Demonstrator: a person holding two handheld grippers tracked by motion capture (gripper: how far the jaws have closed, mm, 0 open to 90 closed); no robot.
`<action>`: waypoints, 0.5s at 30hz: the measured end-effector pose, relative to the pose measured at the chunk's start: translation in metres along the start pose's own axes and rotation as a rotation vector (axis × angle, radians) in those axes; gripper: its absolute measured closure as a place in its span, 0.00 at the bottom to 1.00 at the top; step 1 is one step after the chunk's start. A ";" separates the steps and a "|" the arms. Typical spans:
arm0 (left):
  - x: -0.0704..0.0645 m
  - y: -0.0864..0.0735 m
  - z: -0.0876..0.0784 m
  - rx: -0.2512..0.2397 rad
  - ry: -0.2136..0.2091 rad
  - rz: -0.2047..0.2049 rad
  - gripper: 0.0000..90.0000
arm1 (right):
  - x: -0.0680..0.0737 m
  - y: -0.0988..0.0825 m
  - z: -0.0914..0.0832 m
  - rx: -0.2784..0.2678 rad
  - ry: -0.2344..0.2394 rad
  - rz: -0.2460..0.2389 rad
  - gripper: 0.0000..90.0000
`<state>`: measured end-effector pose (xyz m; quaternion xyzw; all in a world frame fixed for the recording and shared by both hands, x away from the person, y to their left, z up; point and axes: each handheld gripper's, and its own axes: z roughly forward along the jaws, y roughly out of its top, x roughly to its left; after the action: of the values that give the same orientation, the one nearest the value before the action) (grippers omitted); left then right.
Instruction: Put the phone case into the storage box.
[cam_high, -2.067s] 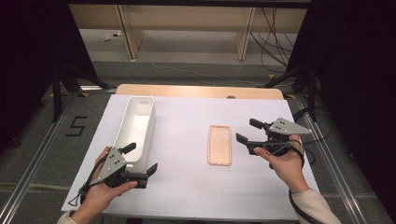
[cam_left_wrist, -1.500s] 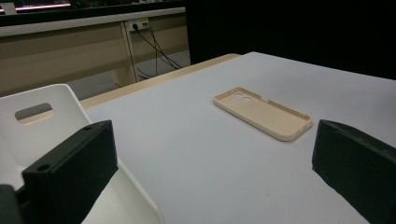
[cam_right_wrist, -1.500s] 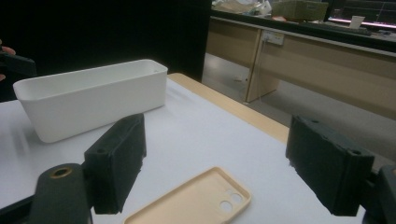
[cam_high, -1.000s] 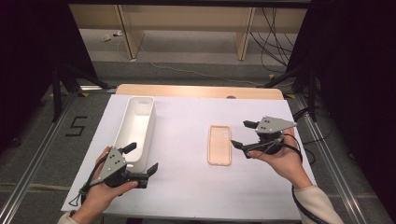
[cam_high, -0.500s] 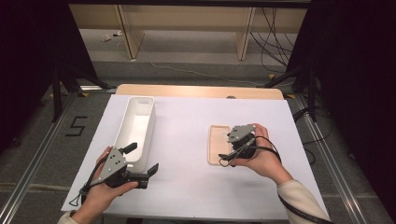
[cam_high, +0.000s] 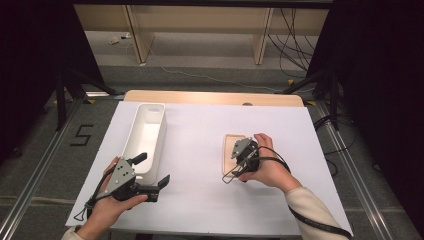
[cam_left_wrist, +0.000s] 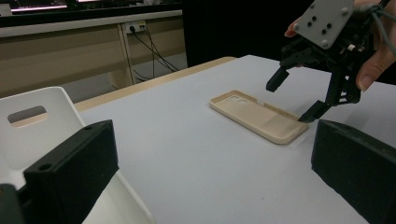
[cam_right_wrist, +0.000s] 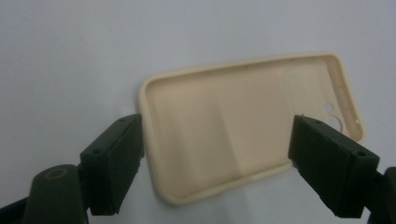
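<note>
Right gripper (cam_high: 239, 161): fingers (cam_right_wrist: 114, 161) spread wide and released, pointing down over the near end of the phone case (cam_high: 231, 151), one finger on each side of its short edge; whether either tip touches the rim cannot be told. In the left gripper view the same gripper (cam_left_wrist: 299, 95) sits at upper right of the frame, one tip at the case's near corner, the other raised above it.

Left gripper (cam_high: 152, 172): fingers (cam_left_wrist: 70, 175) parted and released, grasping nothing, held low at lower left of the high view, aimed toward frame centre.

Phone case (cam_right_wrist: 243, 123): beige, lying flat and open side up on the white desk (cam_high: 200, 200), right of centre in the high view, camera cut-outs at its far end.

White bin (cam_high: 145, 137): long, open-topped, left of centre in the high view, just beside the left gripper, well apart from the case. Handle slot at one end (cam_left_wrist: 28, 114).

Hands: right hand (cam_high: 267, 167) wraps its gripper from lower right; left hand (cam_high: 107, 207) enters at bottom left.
</note>
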<state>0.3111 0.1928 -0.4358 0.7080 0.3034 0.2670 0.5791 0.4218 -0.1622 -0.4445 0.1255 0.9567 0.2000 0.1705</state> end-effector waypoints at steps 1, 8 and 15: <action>0.000 0.000 0.000 -0.001 -0.001 -0.001 0.00 | 0.000 0.000 0.002 0.010 0.004 -0.007 0.22; 0.000 0.000 0.000 0.000 -0.005 0.005 0.00 | 0.002 0.002 0.008 0.062 0.005 -0.032 0.22; -0.001 0.001 0.000 -0.005 -0.009 0.005 0.00 | 0.002 0.005 0.014 0.101 0.012 -0.041 0.22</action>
<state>0.3105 0.1915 -0.4349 0.7086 0.2983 0.2659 0.5815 0.4257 -0.1526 -0.4550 0.1133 0.9689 0.1489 0.1623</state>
